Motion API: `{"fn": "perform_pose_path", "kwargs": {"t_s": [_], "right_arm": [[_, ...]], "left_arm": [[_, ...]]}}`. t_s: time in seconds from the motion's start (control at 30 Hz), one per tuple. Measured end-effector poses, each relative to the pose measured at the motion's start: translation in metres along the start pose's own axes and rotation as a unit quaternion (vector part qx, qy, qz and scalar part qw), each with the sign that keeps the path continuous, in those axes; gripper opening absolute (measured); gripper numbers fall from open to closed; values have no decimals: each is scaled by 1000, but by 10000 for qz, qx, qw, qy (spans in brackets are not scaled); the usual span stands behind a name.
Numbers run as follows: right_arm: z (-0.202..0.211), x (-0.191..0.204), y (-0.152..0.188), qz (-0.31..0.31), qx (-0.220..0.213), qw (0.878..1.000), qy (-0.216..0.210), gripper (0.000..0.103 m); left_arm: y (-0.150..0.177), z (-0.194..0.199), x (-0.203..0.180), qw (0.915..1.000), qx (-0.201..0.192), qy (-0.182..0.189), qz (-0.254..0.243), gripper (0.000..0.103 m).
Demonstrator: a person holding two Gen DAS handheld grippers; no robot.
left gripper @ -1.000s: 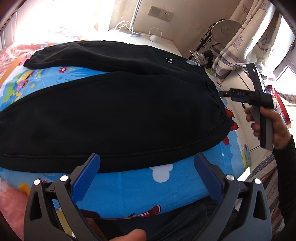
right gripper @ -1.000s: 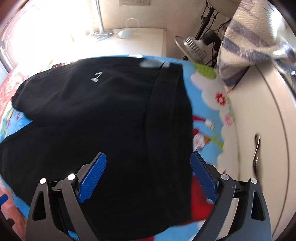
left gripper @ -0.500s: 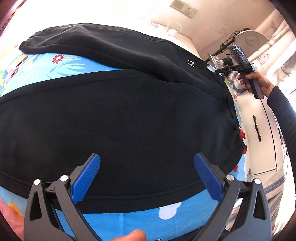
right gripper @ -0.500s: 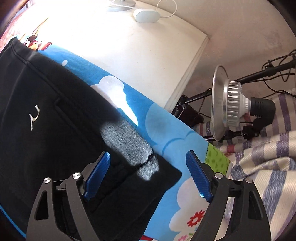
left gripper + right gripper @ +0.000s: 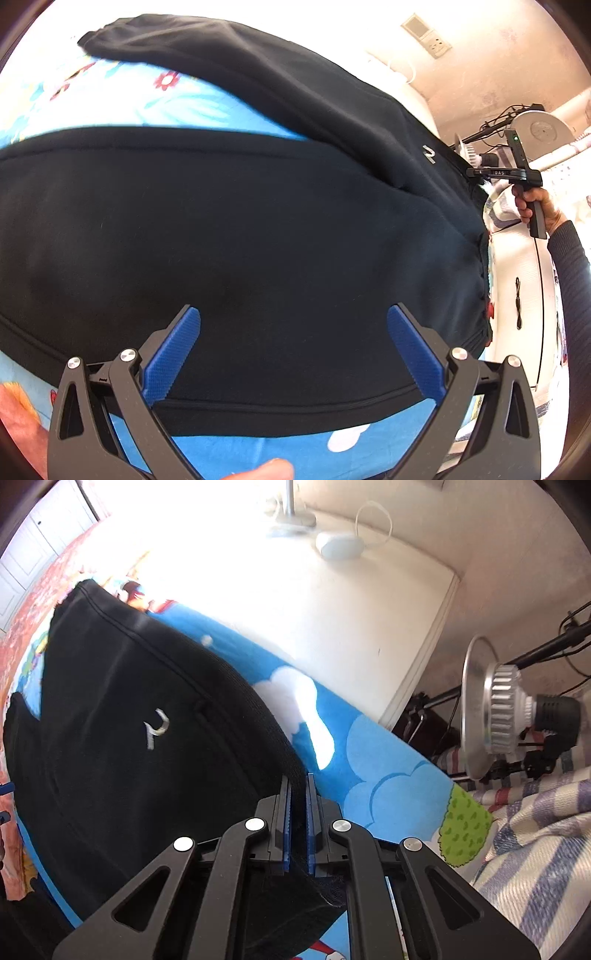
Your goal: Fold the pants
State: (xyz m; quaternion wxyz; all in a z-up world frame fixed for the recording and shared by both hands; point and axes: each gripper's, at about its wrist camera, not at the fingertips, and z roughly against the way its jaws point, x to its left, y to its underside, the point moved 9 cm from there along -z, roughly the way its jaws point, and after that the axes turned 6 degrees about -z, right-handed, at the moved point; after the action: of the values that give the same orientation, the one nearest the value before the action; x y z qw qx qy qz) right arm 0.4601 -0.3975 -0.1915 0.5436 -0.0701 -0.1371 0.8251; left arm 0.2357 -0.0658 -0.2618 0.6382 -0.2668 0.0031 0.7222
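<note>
Fingers (image 5: pixel 286 834) of the right gripper (image 5: pixel 298 812) clamp the far waistband corner of the black pants (image 5: pixel 240 236) spread on the bed (image 5: pixel 258 454), the left gripper (image 5: pixel 293 354) gapes empty above the near leg, so a one-sided lift could bunch the cloth.

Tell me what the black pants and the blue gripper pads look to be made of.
Pants: soft matte knit, probably cotton-blend fleece; it drapes limply, shows stitched seams and an embroidered pale logo.
Pads on the left gripper: blue, finely ribbed, likely rubber or soft plastic. The right gripper pinches the waistband between similar pads.
</note>
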Motion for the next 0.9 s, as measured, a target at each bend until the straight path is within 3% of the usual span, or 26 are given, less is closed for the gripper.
{"fn": "perform_pose_path", "kwargs": {"t_s": [0.13, 0.27, 0.37, 0.53, 0.7, 0.8, 0.9], "right_arm": [[91, 53, 24, 579, -1069, 9924, 192, 7], [136, 111, 104, 785, -1692, 9824, 124, 7], [123, 158, 170, 594, -1791, 9820, -66, 6], [41, 193, 242, -28, -1308, 9909, -308, 6], [28, 187, 244, -648, -1514, 9854, -443, 6], [26, 188, 247, -631, -1541, 9854, -360, 6], [27, 190, 245, -469, -1531, 9869, -191, 6]], "left_arm": [[-11, 14, -13, 9992, -261, 134, -267, 101], [-15, 33, -26, 9972, -502, 300, -469, 101], [-16, 46, -30, 9956, -634, 480, -486, 101], [-30, 38, -18, 9915, -469, 1211, -3, 99], [-76, 13, 21, 9773, -445, 1844, 944, 78], [-103, -3, 46, 9614, -466, 2170, 1627, 70], [-130, -22, 62, 9586, -349, 2082, 1911, 59]]}}
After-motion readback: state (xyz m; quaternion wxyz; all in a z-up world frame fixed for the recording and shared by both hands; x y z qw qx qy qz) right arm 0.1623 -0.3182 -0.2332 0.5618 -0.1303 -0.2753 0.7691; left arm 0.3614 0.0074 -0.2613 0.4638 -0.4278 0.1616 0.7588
